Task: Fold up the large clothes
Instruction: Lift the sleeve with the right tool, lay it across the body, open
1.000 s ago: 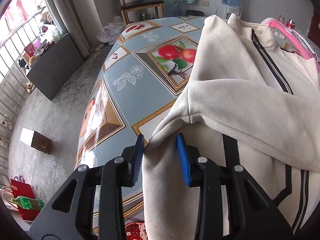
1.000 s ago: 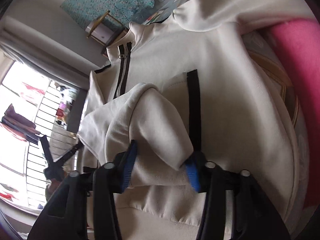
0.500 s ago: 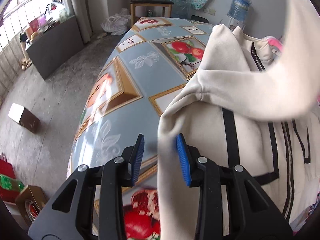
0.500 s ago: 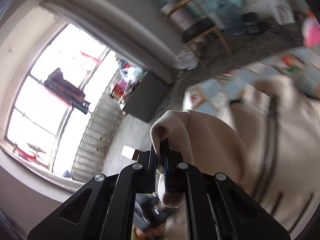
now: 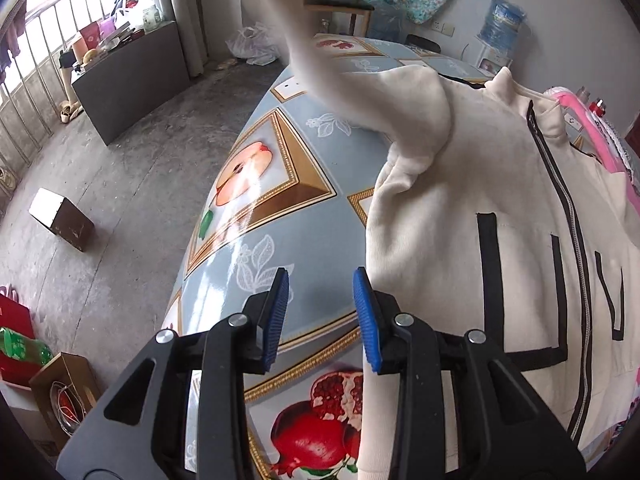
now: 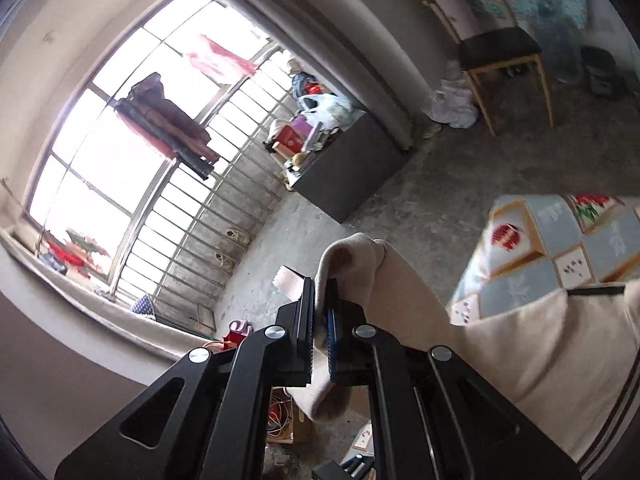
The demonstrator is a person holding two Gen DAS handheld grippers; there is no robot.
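Bare tablecloth [image 5: 256, 240] lies open ahead and left of the spread left gripper [image 5: 320, 312]. The cream jacket [image 5: 500, 184] fills the table's right side, with pink cloth [image 5: 592, 136] at its far right. The lifted sleeve [image 5: 304, 52] (pinched in the right gripper [image 6: 319, 330]) crosses overhead at the far left.
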